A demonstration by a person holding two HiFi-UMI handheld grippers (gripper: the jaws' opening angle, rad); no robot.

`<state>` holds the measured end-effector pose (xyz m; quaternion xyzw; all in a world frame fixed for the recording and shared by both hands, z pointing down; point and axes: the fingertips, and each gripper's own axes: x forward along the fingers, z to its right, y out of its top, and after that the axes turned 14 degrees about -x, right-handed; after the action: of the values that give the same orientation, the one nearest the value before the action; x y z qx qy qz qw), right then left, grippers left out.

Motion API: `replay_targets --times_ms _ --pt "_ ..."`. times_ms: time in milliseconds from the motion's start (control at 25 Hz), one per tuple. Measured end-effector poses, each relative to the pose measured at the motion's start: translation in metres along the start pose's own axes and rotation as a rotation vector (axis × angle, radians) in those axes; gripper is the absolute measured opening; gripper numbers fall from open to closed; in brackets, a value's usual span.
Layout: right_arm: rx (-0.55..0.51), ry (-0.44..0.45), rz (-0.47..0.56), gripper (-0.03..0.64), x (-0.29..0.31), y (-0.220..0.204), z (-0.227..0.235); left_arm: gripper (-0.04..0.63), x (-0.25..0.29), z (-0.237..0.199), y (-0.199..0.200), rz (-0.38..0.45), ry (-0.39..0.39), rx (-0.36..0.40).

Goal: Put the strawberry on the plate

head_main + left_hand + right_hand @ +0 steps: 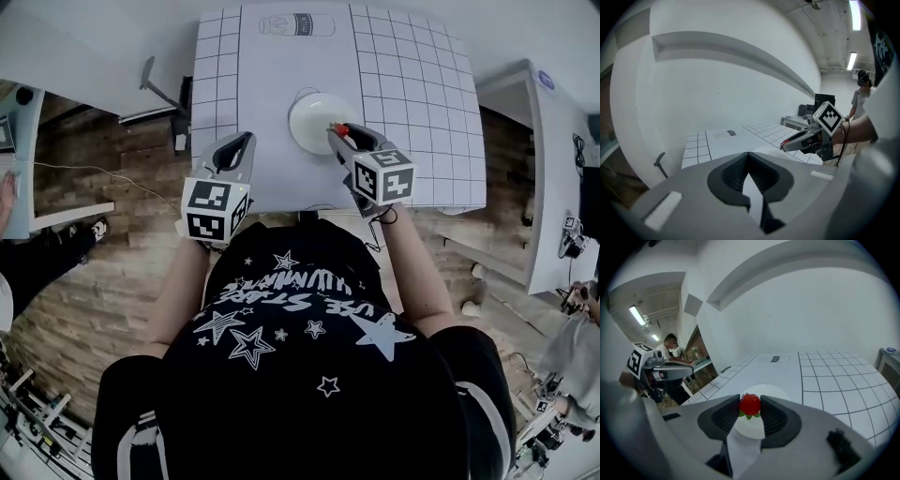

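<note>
The right gripper (pixel 338 134) is clamped on the strawberry (pixel 750 404). Its own view shows the red fruit pinched between the two dark pads, with the green leaves hanging just below them. The white plate (pixel 307 118) sits near the middle of the worktop (pixel 427 112), a white sheet marked with a grid down its left and right sides. Seen from the head, the strawberry is held at the plate's right rim, on the side facing the near edge. In the right gripper view the plate's white surface lies straight ahead, beyond and under the fruit. The fruit appears to be in the air, not resting on the plate, though how high it is cannot be told.

The left gripper (pixel 748 158) has its jaws together with nothing between them. It hangs to the left of the plate, toward the near edge of the worktop, and takes no part in the hold.

The pick-up looks done and the carry is nearly finished. What remains is to bring the strawberry a little further in over the plate's middle, lower it, open the jaws and draw the gripper back.
</note>
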<state>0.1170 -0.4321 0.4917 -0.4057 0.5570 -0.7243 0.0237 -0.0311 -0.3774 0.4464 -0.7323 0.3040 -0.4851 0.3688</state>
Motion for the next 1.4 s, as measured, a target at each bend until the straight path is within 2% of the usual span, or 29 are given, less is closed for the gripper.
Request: replay_targets --times_ms 360,720,1040,1280,1400 --pt "-0.153 0.087 -0.105 0.146 0.037 -0.019 0.001 0.009 0.007 -0.001 -0.012 -0.015 0.094 -0.043" --pt "-0.295 0.129 -0.185 0.146 0.066 -0.027 0.003 0.009 0.001 -0.017 -0.020 -0.003 0.205 -0.112" --pt "-0.339 0.139 -0.221 0.146 0.073 -0.032 0.002 0.009 -0.003 -0.023 -0.022 0.014 0.251 -0.157" --pt "-0.313 0.164 -0.209 0.147 0.070 -0.034 -0.003 0.009 -0.006 -0.020 -0.028 0.016 0.248 -0.164" --pt "-0.314 0.145 -0.201 0.147 0.067 -0.034 -0.003 0.009 -0.007 -0.020 -0.031 0.013 0.237 -0.169"
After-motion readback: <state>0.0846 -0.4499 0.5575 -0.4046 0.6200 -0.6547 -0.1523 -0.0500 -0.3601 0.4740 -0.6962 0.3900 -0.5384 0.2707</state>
